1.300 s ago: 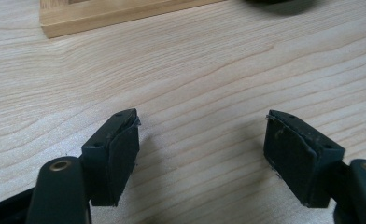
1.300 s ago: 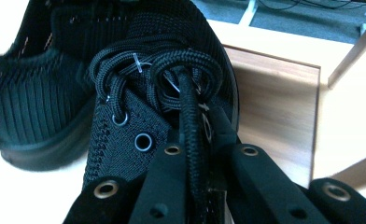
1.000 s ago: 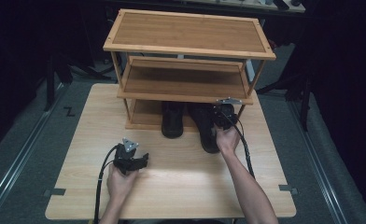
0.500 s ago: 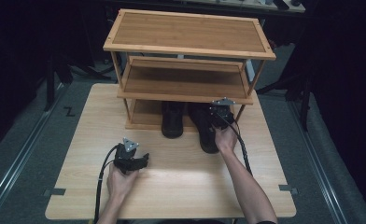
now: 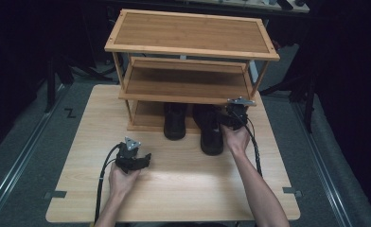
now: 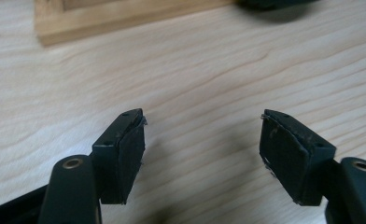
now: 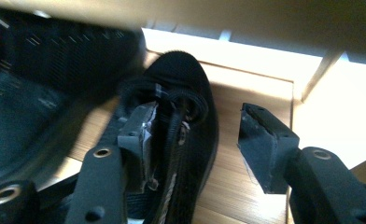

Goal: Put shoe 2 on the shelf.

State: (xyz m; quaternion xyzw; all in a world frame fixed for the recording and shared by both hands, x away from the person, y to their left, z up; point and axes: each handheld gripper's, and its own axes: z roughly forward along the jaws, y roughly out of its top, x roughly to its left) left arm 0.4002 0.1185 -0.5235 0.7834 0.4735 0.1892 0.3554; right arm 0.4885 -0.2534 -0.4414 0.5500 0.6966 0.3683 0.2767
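Right gripper jaws, just opening, stand apart, releasing right shoe under the rack; left gripper jaws apart, empty, resting on table.

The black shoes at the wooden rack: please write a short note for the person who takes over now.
Right gripper: jaws have just been opening, apart around the right black shoe, gripping nothing.
Left gripper: open, empty, low over the table.
Both shoes stand with toes under the wooden rack on its bottom shelf, heels sticking out; the left black shoe is further in.
Left: probably withdraw the right gripper; push the right shoe in if needed.
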